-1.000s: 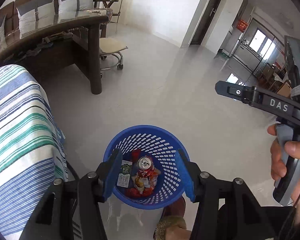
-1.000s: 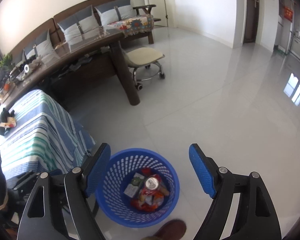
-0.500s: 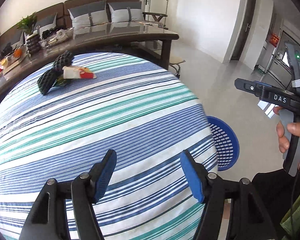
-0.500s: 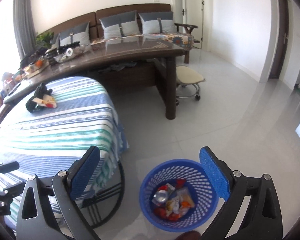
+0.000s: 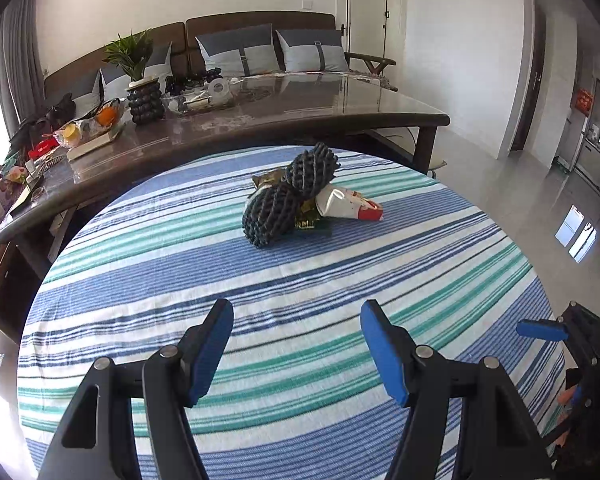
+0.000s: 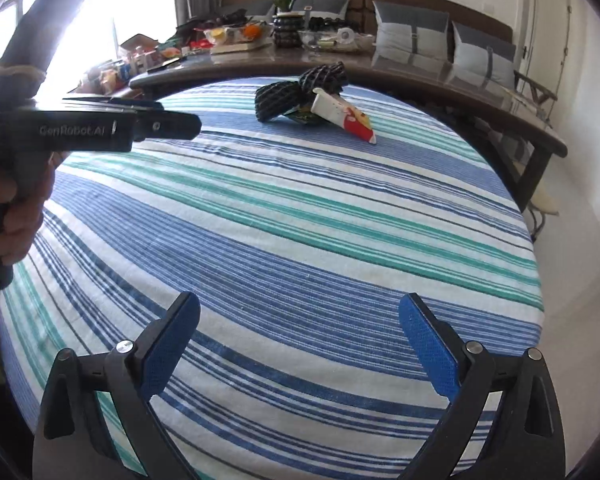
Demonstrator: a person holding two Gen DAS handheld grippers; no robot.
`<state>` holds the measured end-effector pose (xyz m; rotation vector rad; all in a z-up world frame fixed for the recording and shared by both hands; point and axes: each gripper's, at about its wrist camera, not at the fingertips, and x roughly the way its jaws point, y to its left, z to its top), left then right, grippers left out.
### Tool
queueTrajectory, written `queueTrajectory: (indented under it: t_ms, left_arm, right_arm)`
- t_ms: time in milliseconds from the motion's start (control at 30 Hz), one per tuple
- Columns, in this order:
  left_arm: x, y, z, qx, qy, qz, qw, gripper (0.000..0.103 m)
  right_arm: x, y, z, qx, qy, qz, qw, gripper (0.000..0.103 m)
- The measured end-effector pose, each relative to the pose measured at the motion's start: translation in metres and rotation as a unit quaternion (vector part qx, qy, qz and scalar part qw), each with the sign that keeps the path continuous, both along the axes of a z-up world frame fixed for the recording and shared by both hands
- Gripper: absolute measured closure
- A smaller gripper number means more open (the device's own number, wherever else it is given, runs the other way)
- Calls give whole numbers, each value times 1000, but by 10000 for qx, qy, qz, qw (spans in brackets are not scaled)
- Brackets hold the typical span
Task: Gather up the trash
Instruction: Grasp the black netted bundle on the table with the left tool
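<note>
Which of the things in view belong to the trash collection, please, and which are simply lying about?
Job in hand:
- black foam nets
- white and red wrapper
- green packet
- left gripper and right gripper, both open and holding nothing

Just lying about:
- striped tablecloth
- potted plant
- fruit tray
- sofa cushions

Each gripper, left [image 5: 296, 344] and right [image 6: 299, 340], has black angular arms with silver screw heads and flat blue textured pads [image 6: 430, 350]. The left one's black body [image 6: 88, 130] carries pale "GenRobot.AI" lettering, with a cream band [image 6: 18, 73] around its upright part.
</note>
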<state>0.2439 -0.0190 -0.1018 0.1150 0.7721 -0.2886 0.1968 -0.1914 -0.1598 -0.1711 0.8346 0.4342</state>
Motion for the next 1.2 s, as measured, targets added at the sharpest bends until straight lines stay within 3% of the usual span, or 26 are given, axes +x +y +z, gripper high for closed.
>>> queueTrajectory:
  t_ms: [67, 300, 533, 567, 600, 733, 833, 967, 1067, 1200]
  left_arm:
    - [30, 4, 5, -93, -37, -116, 9999, 35]
    - [122, -4, -17, -111, 455, -657, 9967, 35]
    - [150, -16, -39, -48, 645, -1136, 9914, 37]
    - [148, -16, -40, -58, 628, -1193, 9908, 55]
    - [145, -16, -41, -45, 654, -1217, 9904, 65]
    - [120, -1, -31, -52, 558, -900, 9944, 66]
    - [87, 21, -22, -2, 705, -153, 9974, 66]
    - [32, 45, -22, -16, 961, 725, 9927, 66]
    - [-3, 46, -29, 4, 882, 1005, 9910, 65]
    - [-24, 37, -46, 94, 786, 1040, 9914, 58]
  right_arm:
    - [0, 0, -2, -10, 46, 6, 10000, 3]
    - [5, -4, -6, 185, 270, -53, 9995, 3]
    - [5, -3, -8, 232, 298, -4, 9993, 3]
    - [5, -3, -7, 249, 305, -13, 9992, 3]
    - [5, -3, -7, 266, 311, -27, 9992, 3]
    - [5, -3, -8, 306, 359, -47, 9989, 3]
    - [4, -2, -8, 269, 337, -54, 9991, 3]
    - [2, 0, -7, 230, 291, -52, 9993, 3]
    - [1, 0, -7, 218, 262, -89, 9994, 3]
    - [1, -5, -6, 297, 239, -195, 9991, 3]
